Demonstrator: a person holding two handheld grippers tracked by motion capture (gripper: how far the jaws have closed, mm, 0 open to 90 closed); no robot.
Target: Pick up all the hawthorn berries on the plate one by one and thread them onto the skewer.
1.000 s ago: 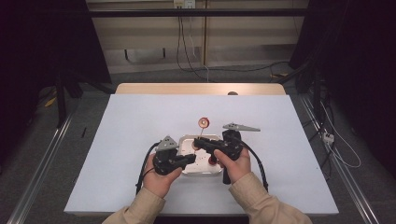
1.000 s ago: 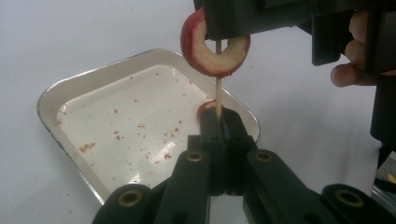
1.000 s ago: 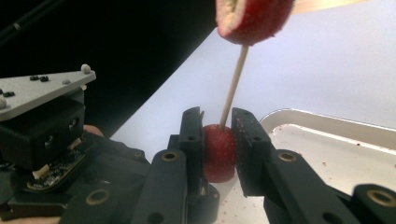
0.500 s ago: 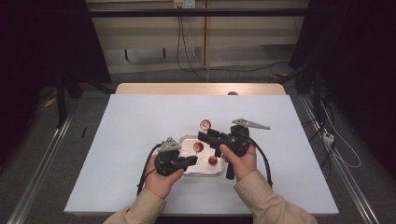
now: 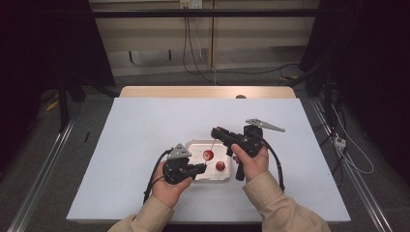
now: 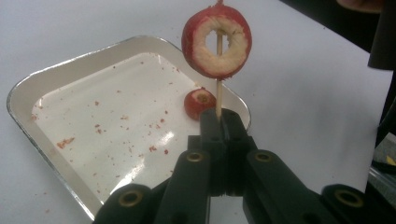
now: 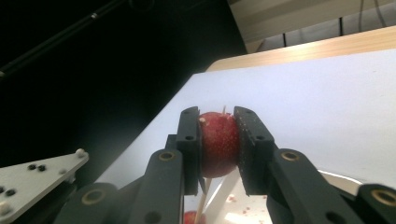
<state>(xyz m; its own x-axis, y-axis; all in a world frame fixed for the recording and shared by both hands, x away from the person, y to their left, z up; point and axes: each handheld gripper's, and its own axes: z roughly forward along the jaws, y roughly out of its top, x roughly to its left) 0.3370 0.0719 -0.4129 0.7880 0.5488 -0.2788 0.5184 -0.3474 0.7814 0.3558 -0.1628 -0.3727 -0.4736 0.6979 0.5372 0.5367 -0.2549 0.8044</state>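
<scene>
Nearest, over the tray's front edge: left gripper (image 6: 223,116), jaws pressed together on the foot of a thin wooden skewer (image 6: 217,95), stick standing upright out of the grip. Holds the same spot as a second ago.

Just above on that stick: threaded fruit (image 6: 217,39), red-skinned, cored, pale ring of flesh facing the left gripper view, hanging over the tray (image 6: 93,121).

Beside the skewer, lying in the tray's right half: loose fruit (image 6: 198,103), small and red, resting where it lay a second ago. Red crumbs scattered over the tray floor.

Higher, at the skewer's tip: right gripper (image 7: 218,116), clamped on the top fruit (image 7: 219,144), one pad against each side, the point of the stick just showing above the red skin. Jaws just been closing, with that fruit between them. Seen a second ago over the tray; half a second ago reaching to a red fruit on the bare table (image 5: 145,125) beyond the tray. That patch of table now bare, and the gripper back over the tray's far edge.

Counted: three red fruits, one skewer, one tray, two grippers, two hands.
</scene>
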